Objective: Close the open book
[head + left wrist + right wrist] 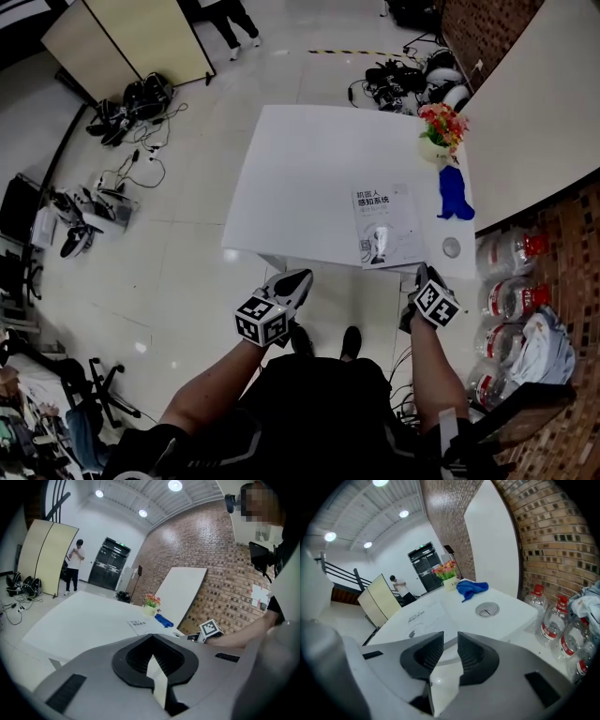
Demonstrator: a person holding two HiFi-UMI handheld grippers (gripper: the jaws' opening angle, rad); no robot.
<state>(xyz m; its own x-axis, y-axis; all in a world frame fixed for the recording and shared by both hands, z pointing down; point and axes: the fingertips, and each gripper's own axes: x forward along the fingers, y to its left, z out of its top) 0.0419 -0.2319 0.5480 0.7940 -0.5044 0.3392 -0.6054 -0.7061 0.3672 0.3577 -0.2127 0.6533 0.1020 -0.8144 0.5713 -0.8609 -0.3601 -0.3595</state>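
Observation:
The book lies flat and closed, its white printed cover up, near the front right of the white table. It also shows in the left gripper view as the book and in the right gripper view as the book. My left gripper hangs below the table's front edge, left of the book, with its jaws met at the tips and nothing in them. My right gripper sits just off the front right corner, its jaws parted by a narrow gap with nothing between them.
On the table's right side stand a flower pot, a blue cloth and a round cable cover. Water bottles crowd the floor by the brick wall at right. Cables and gear lie on the floor at left.

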